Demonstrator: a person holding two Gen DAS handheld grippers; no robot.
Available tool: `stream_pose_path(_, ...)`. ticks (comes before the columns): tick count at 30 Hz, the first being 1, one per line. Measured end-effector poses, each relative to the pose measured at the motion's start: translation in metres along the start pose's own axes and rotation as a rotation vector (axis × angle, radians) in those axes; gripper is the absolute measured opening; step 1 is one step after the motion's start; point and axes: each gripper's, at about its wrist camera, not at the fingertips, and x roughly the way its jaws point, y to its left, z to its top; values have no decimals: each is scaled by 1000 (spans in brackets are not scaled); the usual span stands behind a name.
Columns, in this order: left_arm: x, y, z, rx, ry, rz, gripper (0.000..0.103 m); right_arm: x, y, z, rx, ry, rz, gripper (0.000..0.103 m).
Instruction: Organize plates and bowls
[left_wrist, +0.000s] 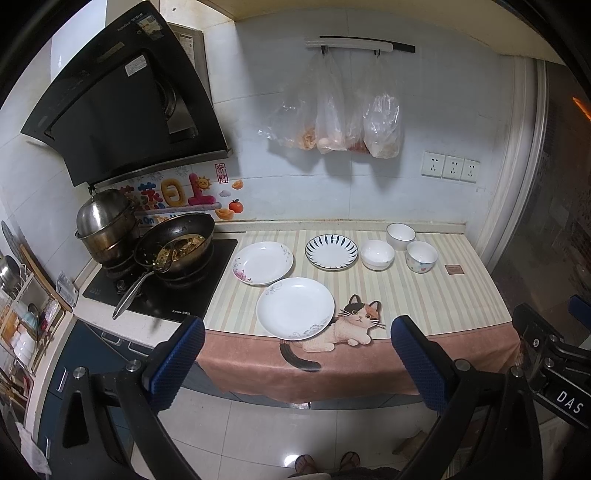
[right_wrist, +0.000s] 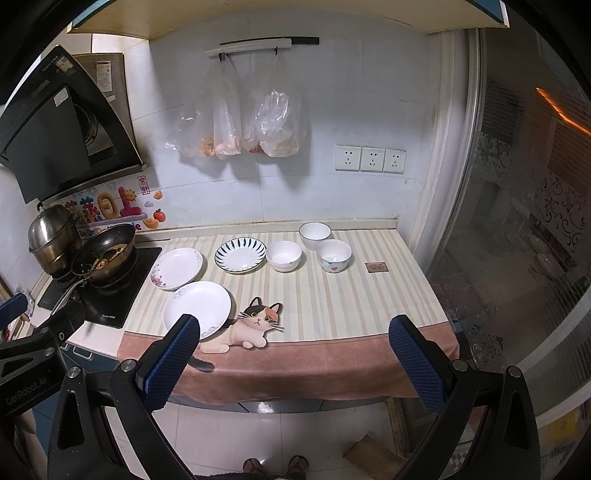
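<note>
Three plates lie on the striped cloth: a large white plate near the front, a flowered plate behind it, and a blue-striped plate. Three bowls stand to the right: a plain white bowl, a white bowl at the back, and a heart-patterned bowl. My left gripper is open and empty, held back from the counter's front edge. My right gripper is open and empty, also in front of the counter.
A stove with a dirty wok and a steel steamer pot stands left of the plates. A small brown card lies at the right. Plastic bags hang on the wall. A glass door bounds the right.
</note>
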Motion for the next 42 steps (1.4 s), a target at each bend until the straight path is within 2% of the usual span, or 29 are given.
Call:
stream_pose_path(32,-1,-4,-2,0,-7,-2,103,-16,-5,4,1,-7,-2,103)
stream_pose_path(42,-6,-18,4,3,-8,-4,103,-17,-6,5,2,-8,-1,103)
